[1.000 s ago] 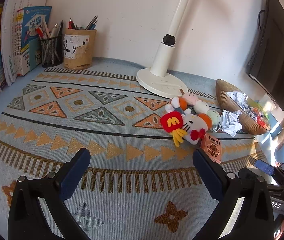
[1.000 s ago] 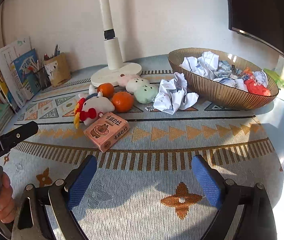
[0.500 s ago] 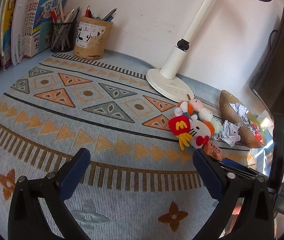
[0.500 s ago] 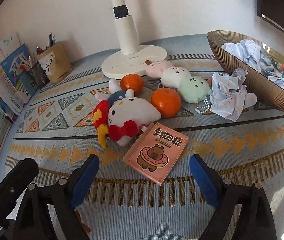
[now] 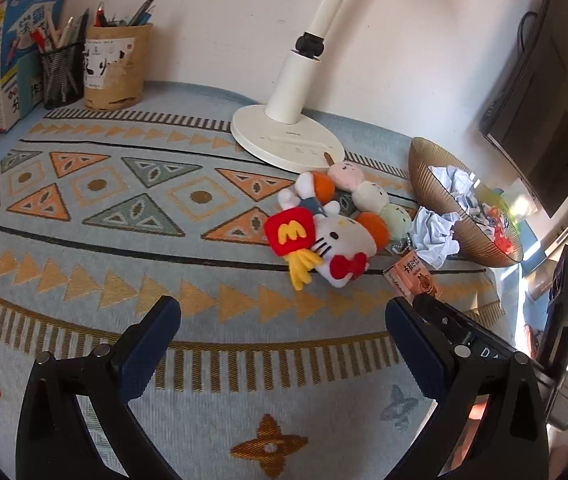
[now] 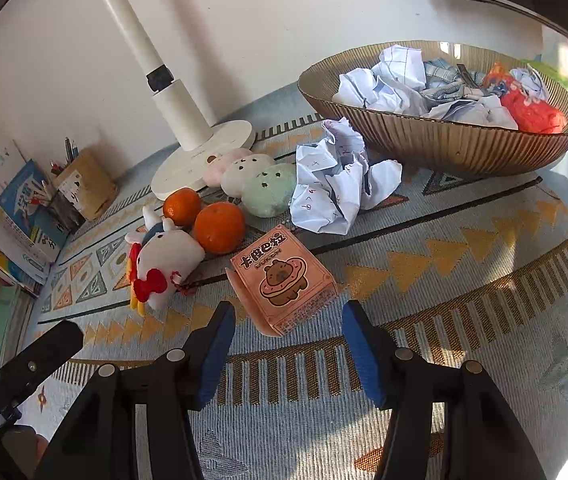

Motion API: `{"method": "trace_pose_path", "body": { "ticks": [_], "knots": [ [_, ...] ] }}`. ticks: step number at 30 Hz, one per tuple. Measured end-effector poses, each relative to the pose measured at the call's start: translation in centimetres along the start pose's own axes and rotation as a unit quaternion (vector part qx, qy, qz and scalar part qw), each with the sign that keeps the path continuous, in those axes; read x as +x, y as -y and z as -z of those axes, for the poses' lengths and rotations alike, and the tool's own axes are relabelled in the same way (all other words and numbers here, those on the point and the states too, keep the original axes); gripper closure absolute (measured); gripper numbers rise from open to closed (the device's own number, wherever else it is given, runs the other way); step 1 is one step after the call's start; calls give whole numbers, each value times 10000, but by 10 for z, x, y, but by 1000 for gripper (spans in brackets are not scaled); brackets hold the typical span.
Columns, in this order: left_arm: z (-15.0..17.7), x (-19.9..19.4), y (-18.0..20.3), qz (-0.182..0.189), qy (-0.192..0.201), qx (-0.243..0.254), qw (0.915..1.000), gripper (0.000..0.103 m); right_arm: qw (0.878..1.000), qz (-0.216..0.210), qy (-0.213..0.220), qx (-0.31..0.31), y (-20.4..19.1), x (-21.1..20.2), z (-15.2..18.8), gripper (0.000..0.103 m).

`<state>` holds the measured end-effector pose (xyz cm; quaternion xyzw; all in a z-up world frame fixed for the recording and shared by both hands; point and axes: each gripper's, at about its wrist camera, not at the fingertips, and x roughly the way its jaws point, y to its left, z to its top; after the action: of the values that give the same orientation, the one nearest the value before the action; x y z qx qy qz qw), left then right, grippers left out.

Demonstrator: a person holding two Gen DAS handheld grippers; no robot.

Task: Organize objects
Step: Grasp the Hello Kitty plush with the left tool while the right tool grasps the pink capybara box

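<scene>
A pink carton with a cartoon capybara lies on the patterned mat, its near corner just between the tips of my right gripper. The jaws are closing; a gap still shows on both sides of the carton. Beyond it lie a white cat plush with a red bow, two oranges, three small round plushes and a crumpled paper ball. My left gripper hovers open over bare mat, short of the cat plush, with nothing between its fingers.
A ribbed brown bowl full of crumpled paper and wrappers stands at the back right. A white lamp base sits behind the plushes. Pen holders and books line the far left wall. A dark monitor hangs at right.
The right gripper has come up to the pink carton, rolled somewhat, and its jaws have narrowed around the carton's near corner. The left gripper has shifted sideways, still wide open.
</scene>
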<state>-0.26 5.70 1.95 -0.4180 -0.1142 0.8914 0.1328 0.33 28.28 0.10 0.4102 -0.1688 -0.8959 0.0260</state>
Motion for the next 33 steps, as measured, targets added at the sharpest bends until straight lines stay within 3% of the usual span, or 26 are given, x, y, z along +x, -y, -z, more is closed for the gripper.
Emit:
{"method": "trace_pose_path", "body": {
  "ticks": [3, 6, 9, 11, 12, 14, 15, 23, 30, 32, 33],
  "knots": [
    [-14, 21, 22, -65, -11, 166, 9998, 1, 9998, -152, 55, 130, 5, -4, 1, 35],
    [-25, 41, 33, -50, 16, 34, 10000, 1, 9984, -401, 97, 379, 14, -7, 1, 34],
    [-32, 60, 39, -435, 71, -20, 9990, 1, 9970, -514, 160, 562, 21, -9, 1, 34],
    [-33, 71, 40, -449, -123, -27, 9989, 4, 9970, -524, 158, 550, 20, -9, 0, 34],
    [-31, 74, 40, -419, -157, 2, 9990, 17, 9973, -509, 151, 499, 17, -8, 0, 34],
    [-29, 78, 41, -240, -275, 119, 9993, 27, 9983, -469, 126, 321, 11, -8, 0, 34],
    [-29, 76, 41, -198, -275, 192, 9992, 42, 9987, -454, 120, 206, 7, -8, 0, 34],
    [-11, 34, 15, 259, -579, 700, 9955, 43, 9990, -367, -104, -222, -7, 1, 1, 34],
    [10, 8, -5, 750, -293, 745, 9940, 43, 9961, 79, -266, -837, -27, 17, -4, 28],
    [9, 7, 0, 669, -211, 796, 9944, 43, 9947, 213, -267, -970, -30, 18, -3, 31],
    [9, 5, 0, 661, -116, 809, 9945, 43, 9943, 238, -264, -1005, -32, 17, -2, 41]
  ]
}}
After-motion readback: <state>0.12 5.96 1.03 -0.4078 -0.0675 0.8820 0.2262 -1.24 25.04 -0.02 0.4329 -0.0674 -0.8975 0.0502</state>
